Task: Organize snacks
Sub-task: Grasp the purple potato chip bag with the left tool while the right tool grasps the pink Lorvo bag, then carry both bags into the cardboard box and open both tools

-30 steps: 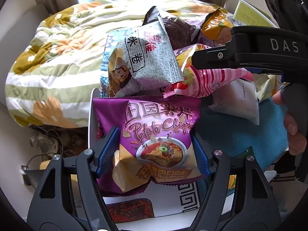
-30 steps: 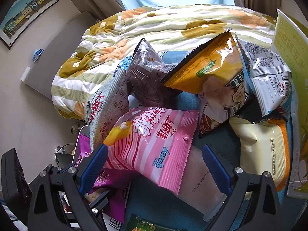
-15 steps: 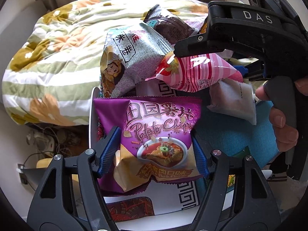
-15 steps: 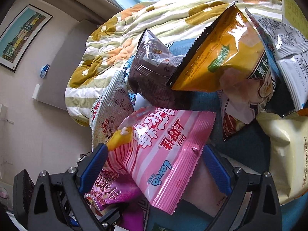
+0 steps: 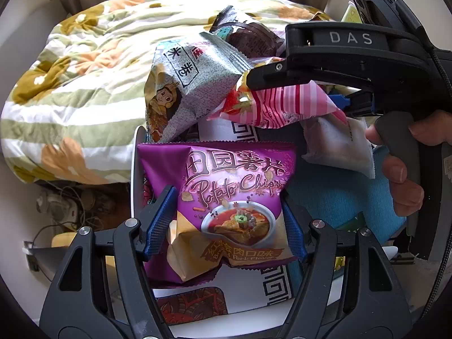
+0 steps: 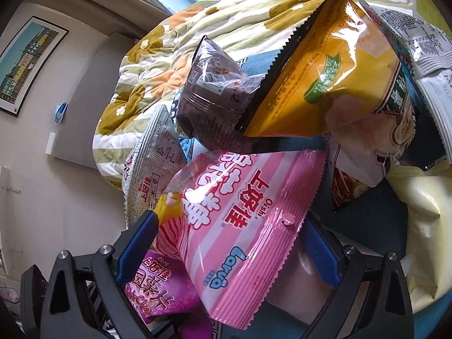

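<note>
A flowery quilt (image 5: 70, 90) covered the bed out back. Left gripper (image 5: 230, 223) had its jaws clamped on the purple chip bag (image 5: 226, 206) above a white tray (image 5: 132, 186); right gripper (image 6: 230, 248) pinched the pink snack bag (image 6: 245, 226).

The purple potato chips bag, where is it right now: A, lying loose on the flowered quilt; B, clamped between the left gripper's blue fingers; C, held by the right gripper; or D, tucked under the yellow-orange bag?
B: the purple potato chips bag sits pinched between the left gripper's blue pads, while the right gripper grips the pink striped snack bag.
</note>
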